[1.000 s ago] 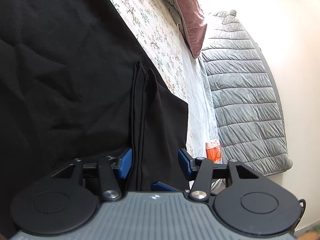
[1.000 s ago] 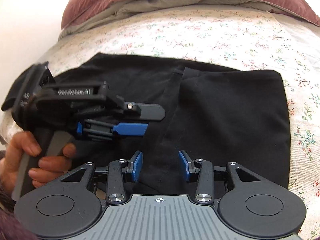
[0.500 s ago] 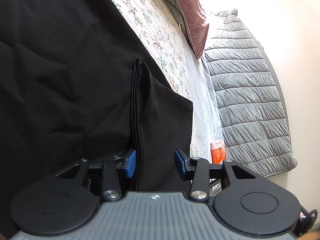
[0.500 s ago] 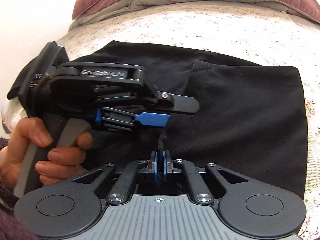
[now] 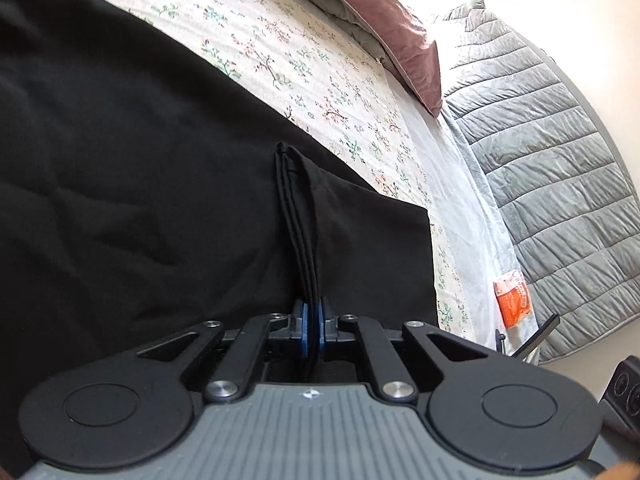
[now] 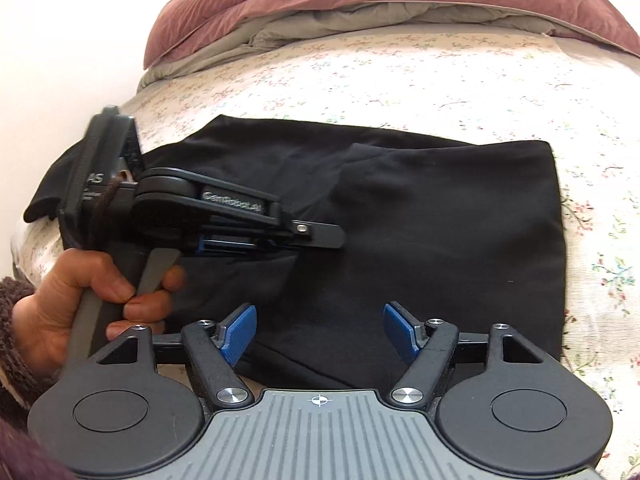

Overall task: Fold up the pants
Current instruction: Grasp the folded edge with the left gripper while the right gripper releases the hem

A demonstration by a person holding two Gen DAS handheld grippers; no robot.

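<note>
The black pants [image 6: 440, 216] lie partly folded on the floral bed sheet [image 6: 400, 80]. In the left wrist view the pants [image 5: 140, 160] fill the left and middle. My left gripper [image 5: 313, 330] is shut on a stacked fabric edge [image 5: 302, 248] of the pants, which rises in a ridge between the blue pads. It also shows in the right wrist view [image 6: 332, 236], held in a hand over the pants' left part. My right gripper [image 6: 320, 330] is open and empty above the pants' near edge.
A maroon and grey duvet [image 6: 400, 4] is bunched at the head of the bed. A grey quilted cover [image 5: 560, 180] hangs beside the bed. An orange packet [image 5: 514, 296] lies by the bed's edge.
My left gripper has closed on the pants' layered edge. My right gripper shut half a second ago and has since opened wide and let go of the cloth.
</note>
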